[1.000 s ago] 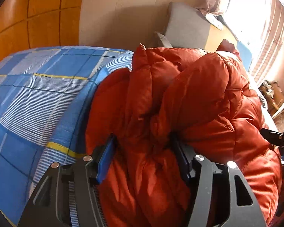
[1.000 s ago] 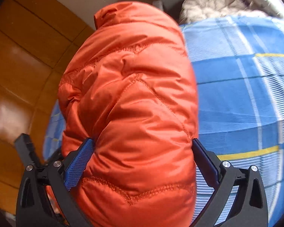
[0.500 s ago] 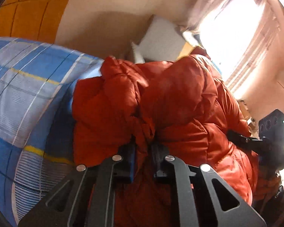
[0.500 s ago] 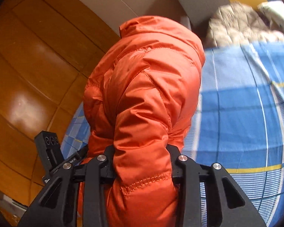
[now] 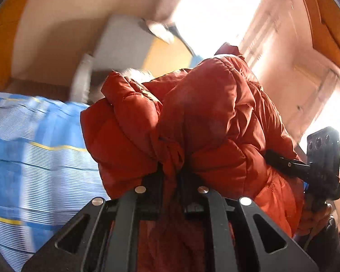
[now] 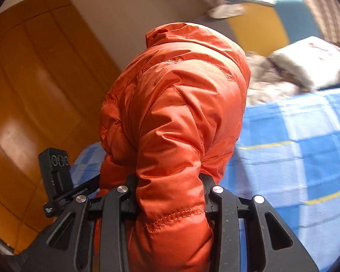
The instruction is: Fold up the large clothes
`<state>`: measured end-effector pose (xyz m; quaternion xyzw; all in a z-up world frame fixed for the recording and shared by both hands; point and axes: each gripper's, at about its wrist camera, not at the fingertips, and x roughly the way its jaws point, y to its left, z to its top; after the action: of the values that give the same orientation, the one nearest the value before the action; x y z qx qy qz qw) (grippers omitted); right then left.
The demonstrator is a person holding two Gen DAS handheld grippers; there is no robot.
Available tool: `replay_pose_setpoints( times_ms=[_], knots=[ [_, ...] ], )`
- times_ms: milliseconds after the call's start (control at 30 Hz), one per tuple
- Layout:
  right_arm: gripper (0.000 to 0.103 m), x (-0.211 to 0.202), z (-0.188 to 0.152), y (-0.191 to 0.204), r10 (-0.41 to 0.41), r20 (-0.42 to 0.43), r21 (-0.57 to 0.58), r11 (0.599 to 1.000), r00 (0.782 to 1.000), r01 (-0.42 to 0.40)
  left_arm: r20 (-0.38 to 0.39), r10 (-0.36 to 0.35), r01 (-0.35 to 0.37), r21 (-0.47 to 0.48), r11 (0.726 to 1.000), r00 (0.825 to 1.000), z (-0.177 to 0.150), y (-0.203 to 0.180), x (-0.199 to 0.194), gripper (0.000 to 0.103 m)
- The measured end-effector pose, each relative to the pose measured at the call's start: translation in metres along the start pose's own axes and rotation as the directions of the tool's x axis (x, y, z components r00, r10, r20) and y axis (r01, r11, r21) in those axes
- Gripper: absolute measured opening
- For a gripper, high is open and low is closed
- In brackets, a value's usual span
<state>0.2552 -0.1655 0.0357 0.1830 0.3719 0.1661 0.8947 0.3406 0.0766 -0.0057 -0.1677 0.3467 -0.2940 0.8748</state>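
Note:
An orange puffer jacket (image 5: 204, 117) is bunched up and held above the blue checked bed sheet (image 5: 34, 149). My left gripper (image 5: 171, 174) is shut on a pinched fold of the jacket. In the right wrist view the jacket (image 6: 176, 113) fills the middle, and my right gripper (image 6: 170, 190) is shut on a thick padded part of it. The other gripper shows at the right edge of the left wrist view (image 5: 321, 158) and at the left of the right wrist view (image 6: 56, 176).
The bed with the blue checked sheet (image 6: 294, 158) lies below. A grey-beige garment (image 6: 267, 79) and a white pillow (image 6: 310, 61) lie at the bed's far end. Wooden wardrobe doors (image 6: 34, 90) stand to the left. A bright window (image 5: 215, 6) is beyond.
Both grippers have closed on the jacket, from open around it one second ago. The jacket has been lifted and both views have tilted upward toward the wall and window.

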Motion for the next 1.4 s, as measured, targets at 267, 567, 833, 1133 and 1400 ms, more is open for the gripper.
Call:
replay_pose_setpoints(
  times_ms=[267, 567, 833, 1133, 1400],
  knots=[
    [0.043, 0.000, -0.042, -0.109, -0.215, -0.103, 0.111, 0.968, 0.971, 0.226, -0.197, 0.079, -0.068, 0.063, 0.996, 0.977, -0.037, -0.034, 0.092, 0.010],
    [0.084, -0.007, -0.055, -0.091, -0.461, -0.011, 0.092, 0.883, 0.887, 0.460, -0.190, 0.187, -0.171, 0.097, 0.980, 0.964, -0.046, -0.044, 0.088, 0.010],
    [0.083, -0.019, -0.082, -0.050, -0.544, 0.093, 0.028, 0.839, 0.834, 0.544, -0.119, 0.174, -0.168, 0.055, 0.984, 0.978, -0.042, -0.055, 0.055, 0.020],
    [0.083, -0.013, -0.087, -0.039, -0.557, 0.085, -0.013, 0.829, 0.826, 0.559, -0.038, 0.131, -0.124, 0.158, 0.980, 0.991, -0.017, -0.096, 0.043, 0.019],
    [0.083, 0.001, -0.098, -0.031, -0.552, 0.070, -0.069, 0.829, 0.831, 0.556, -0.125, 0.207, -0.181, 0.196, 0.964, 0.970, -0.024, -0.115, 0.091, 0.020]
  ],
)
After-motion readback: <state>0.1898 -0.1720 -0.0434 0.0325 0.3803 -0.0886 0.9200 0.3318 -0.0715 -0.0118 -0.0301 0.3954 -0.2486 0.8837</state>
